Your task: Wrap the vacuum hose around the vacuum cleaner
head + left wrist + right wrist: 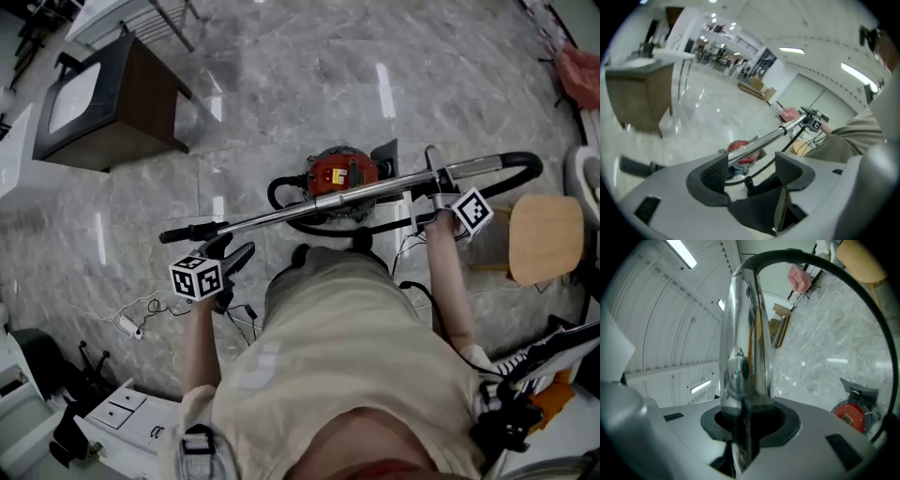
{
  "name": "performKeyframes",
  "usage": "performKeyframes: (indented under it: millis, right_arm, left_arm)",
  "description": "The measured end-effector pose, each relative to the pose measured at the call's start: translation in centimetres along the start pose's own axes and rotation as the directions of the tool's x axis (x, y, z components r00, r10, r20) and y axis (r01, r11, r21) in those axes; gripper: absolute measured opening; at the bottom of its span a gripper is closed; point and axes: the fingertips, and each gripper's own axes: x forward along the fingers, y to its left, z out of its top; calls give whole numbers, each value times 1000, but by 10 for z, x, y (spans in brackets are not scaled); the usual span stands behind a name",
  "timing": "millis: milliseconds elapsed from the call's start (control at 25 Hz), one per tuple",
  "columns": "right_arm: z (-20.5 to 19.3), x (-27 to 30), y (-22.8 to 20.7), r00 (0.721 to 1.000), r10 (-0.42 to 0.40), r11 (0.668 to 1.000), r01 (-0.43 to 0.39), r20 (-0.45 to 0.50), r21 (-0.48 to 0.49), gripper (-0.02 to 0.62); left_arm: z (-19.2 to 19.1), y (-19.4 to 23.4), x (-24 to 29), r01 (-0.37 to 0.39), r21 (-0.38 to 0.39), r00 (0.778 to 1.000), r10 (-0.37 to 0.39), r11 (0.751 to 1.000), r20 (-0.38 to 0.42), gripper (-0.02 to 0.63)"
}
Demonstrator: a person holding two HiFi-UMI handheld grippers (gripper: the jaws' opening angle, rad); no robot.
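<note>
One grey marble floor carries everything. One black vacuum hose curves off the right end of one chrome metal wand and loops back to one round red vacuum cleaner, which sits mid-floor just ahead of the person. The wand's long axis lies about level across the person's front, black grip end to the left. The right hand-held gripper, arm stretched forward, is clamped on the wand near its hose end. The left hand-held gripper, angled downward, stands wide, gripping nothing, with the wand just beyond its jaws.
</note>
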Motion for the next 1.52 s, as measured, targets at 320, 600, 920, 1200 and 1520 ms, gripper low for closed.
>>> performKeyframes:
  millis: [320,600,920,1200,1520]
  right_arm:
    - [16,57,8,970,119,984,-144,-210,-109,95]
    - [17,89,24,916,192,964,-244,-353,-108,95]
    - [-24,106,38,842,213,943,-309,-496,-120,95]
    - [-96,123,70,783,205,895,-393,-588,-210,95]
    - [-191,148,90,790,39,864,-334,-612,-377,87]
  left_arm:
    - [76,-107,149,-6,708,973,168,706,-159,331]
    - [89,-121,240,-3,737,948,237,676,-213,330]
    - [45,-106,258,28,649,902,260,760,-344,328]
    - [24,-65,242,-9,684,896,309,729,-318,164]
    - [1,5,201,2,580,932,208,814,-296,155]
